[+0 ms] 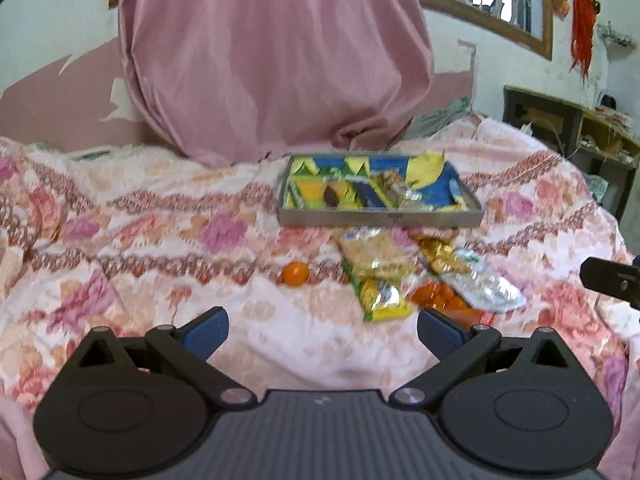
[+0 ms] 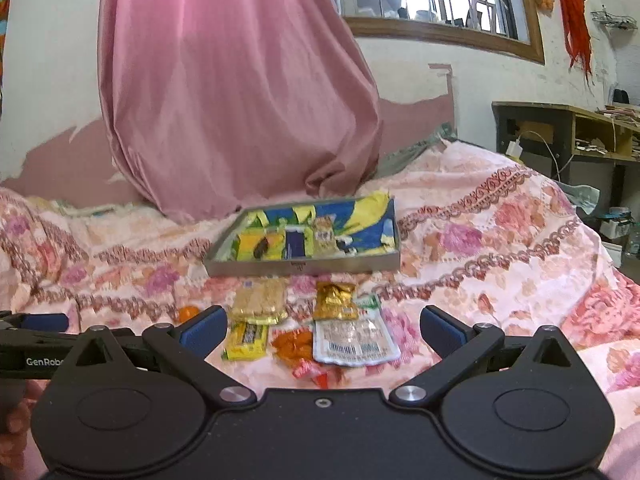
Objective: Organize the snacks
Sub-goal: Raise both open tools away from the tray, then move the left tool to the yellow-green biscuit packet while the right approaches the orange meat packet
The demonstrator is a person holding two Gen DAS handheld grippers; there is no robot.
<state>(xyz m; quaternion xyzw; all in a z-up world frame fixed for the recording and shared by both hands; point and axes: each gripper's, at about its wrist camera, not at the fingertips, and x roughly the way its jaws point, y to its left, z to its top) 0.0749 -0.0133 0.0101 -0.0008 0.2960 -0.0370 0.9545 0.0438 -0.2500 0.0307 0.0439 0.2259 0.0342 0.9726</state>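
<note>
Both tongs spread wide, left tongs (image 1: 322, 330), right tongs (image 2: 323, 330); snacks (image 2: 312, 328) before tray (image 2: 304, 268)

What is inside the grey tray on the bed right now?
The grey tray holds a blue-and-yellow liner and several snack packets lined up along its front. Its near wall hides their lower edges; motion blur makes labels unreadable.

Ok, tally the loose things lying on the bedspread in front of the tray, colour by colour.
Yellow packet: 1
Gold packet: 1
Orange packet: 1
White barcode packet: 1
Clear cracker pack: 1
Red-and-white wrapper: 1
Orange ball: 1
Total: 7
</note>
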